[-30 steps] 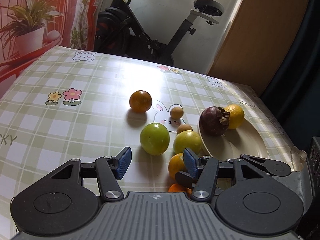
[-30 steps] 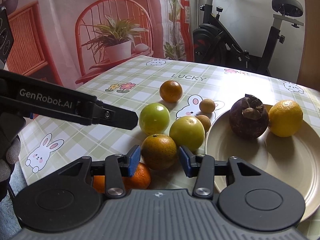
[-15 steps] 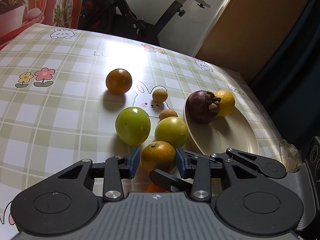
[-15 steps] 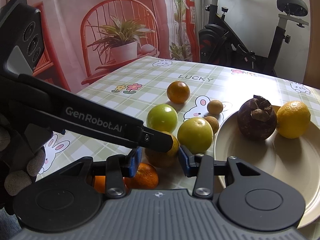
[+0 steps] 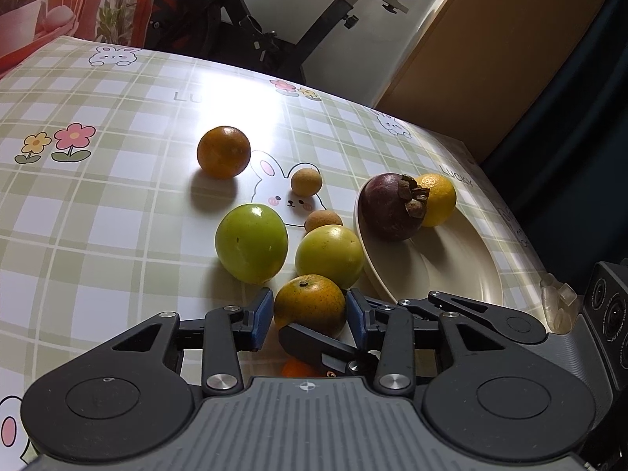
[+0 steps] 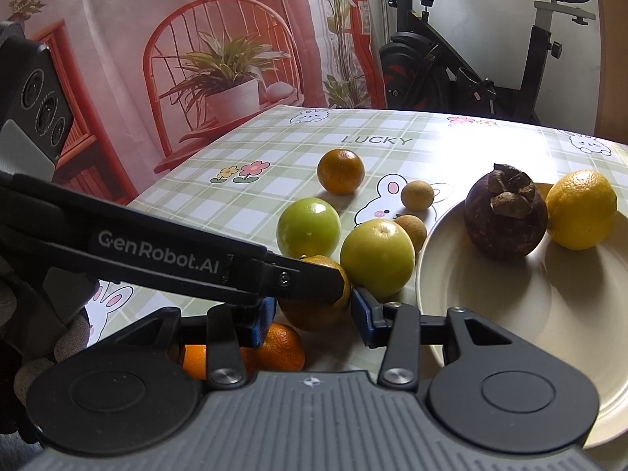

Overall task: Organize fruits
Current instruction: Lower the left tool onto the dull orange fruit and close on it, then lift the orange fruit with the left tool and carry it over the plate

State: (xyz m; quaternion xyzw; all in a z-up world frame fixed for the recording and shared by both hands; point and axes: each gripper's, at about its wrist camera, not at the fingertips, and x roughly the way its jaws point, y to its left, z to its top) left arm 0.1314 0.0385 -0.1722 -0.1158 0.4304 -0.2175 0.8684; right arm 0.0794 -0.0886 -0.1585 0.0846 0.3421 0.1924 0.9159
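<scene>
- Since a second ago, the left gripper [image 5: 308,314] has swung over from beside the green fruit and now brackets the speckled orange [image 5: 310,304], which sits between its blue pads [image 5: 263,316].
- Both pads lie just beside the fruit's flanks; whether they press on it I cannot tell, and the orange rests on the checked tablecloth [image 5: 98,204].
- From the right wrist view, the left gripper's black finger [image 6: 298,280] crosses in front of the same orange [image 6: 314,314].
- The right gripper [image 6: 312,318] stands part open around that orange too, its fingers on either side with a little room left; it holds nothing.
- Just beyond the orange sit a green fruit [image 5: 251,247] and a yellow-green fruit [image 5: 329,261], the latter beside the cream plate [image 5: 451,274].
- On the plate lie a mangosteen [image 5: 388,206] and a lemon [image 5: 439,198], touching.
- Farther back: a dark orange [image 5: 223,152] and two small brown fruits [image 5: 306,181].
- Near the right gripper's base lies another bright orange [image 6: 282,347].
</scene>
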